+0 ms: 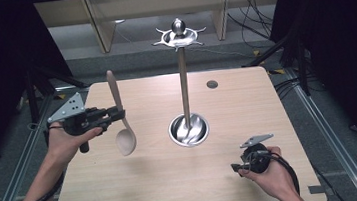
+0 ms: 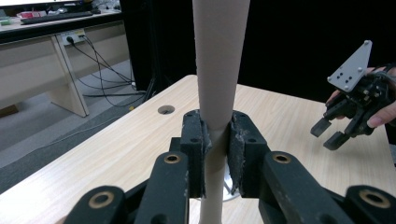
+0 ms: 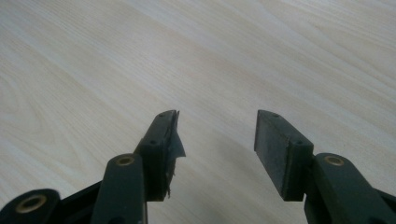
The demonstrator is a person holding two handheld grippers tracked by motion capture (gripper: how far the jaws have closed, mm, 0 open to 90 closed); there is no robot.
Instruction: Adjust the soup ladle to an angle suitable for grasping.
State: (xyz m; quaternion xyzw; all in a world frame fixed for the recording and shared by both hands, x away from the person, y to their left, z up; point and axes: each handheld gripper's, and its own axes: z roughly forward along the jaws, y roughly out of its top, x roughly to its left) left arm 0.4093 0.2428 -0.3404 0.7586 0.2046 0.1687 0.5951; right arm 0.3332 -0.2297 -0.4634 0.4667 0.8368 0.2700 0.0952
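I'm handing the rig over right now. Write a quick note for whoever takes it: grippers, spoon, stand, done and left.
Left gripper: shut on the wooden spoon at its handle, bowl down, lifted off the table.
Right gripper: open, empty, low over the table's near right.
Utensil stand: upright mid-table, hooks bare.
Done: spoon picked up.
Left: probably hang it on the stand, though I can't make out a hole in the handle.

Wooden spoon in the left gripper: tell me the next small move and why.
Probably carry the wooden spoon up and right toward the hook ring atop the metal stand. The left gripper is shut on its handle, bowl hanging down clear of the table, while the right gripper hovers open over bare wood.
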